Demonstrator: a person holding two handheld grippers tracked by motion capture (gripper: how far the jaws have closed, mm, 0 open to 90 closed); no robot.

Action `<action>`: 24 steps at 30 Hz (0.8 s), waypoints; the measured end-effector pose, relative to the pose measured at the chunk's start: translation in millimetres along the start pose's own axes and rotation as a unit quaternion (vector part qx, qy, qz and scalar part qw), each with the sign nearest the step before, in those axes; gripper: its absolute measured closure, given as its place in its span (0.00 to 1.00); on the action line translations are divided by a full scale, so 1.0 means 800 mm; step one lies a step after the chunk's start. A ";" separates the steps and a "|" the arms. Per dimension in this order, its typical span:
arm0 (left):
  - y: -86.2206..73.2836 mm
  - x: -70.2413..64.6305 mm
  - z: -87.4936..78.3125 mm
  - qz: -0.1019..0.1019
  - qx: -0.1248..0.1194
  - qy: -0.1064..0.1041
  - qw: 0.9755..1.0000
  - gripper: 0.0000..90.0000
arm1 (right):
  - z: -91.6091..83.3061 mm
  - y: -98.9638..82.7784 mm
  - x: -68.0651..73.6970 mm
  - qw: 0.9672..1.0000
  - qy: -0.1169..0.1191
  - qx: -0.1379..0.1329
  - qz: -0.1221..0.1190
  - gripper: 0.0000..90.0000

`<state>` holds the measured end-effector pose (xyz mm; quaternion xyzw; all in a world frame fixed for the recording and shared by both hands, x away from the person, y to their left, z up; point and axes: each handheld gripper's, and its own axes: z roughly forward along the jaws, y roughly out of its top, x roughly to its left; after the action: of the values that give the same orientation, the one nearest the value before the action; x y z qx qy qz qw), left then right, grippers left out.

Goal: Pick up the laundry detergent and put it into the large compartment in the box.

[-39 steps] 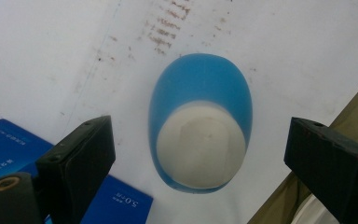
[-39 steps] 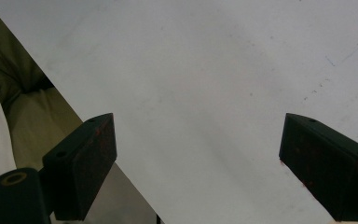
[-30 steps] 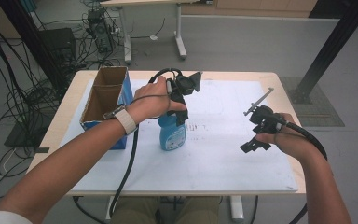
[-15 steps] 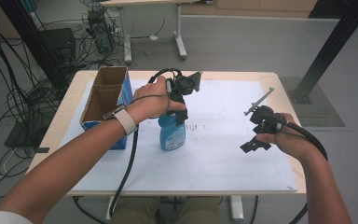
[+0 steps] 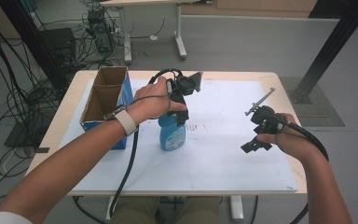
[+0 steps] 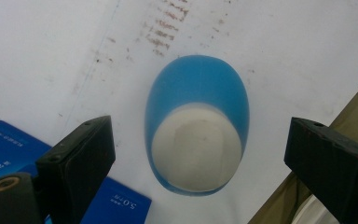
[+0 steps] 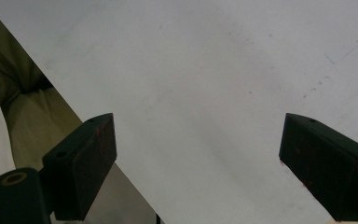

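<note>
I held the left gripper (image 6: 198,154) wide above the upright blue plastic bottle (image 6: 197,123); the right gripper (image 7: 198,158) gaped empty.

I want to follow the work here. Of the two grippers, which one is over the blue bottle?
The left gripper, above the blue bottle beside the cardboard box, jaws wide apart. The right gripper hangs over the bare white sheet.

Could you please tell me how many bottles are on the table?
1: a blue plastic bottle with a white cap stands upright on the white sheet, directly under the open left gripper.
</note>
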<state>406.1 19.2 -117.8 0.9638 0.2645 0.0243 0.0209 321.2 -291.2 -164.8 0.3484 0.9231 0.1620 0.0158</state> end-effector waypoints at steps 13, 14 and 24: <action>-0.002 0.001 0.001 -0.002 -0.005 -0.004 1.000 0.10 | 0.001 -0.001 0.000 1.000 0.000 -0.002 -0.002 0.12; -0.002 0.002 0.000 -0.001 -0.005 -0.004 1.000 0.10 | 0.001 -0.001 0.000 1.000 0.000 -0.003 -0.002 0.12; -0.001 0.002 0.001 -0.002 -0.002 -0.003 1.000 0.10 | 0.001 -0.001 -0.001 1.000 0.000 -0.002 -0.001 0.12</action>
<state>407.2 20.5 -118.5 0.9633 0.2665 0.0215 0.0233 321.6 -292.0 -165.5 0.3478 0.9230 0.1636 0.0162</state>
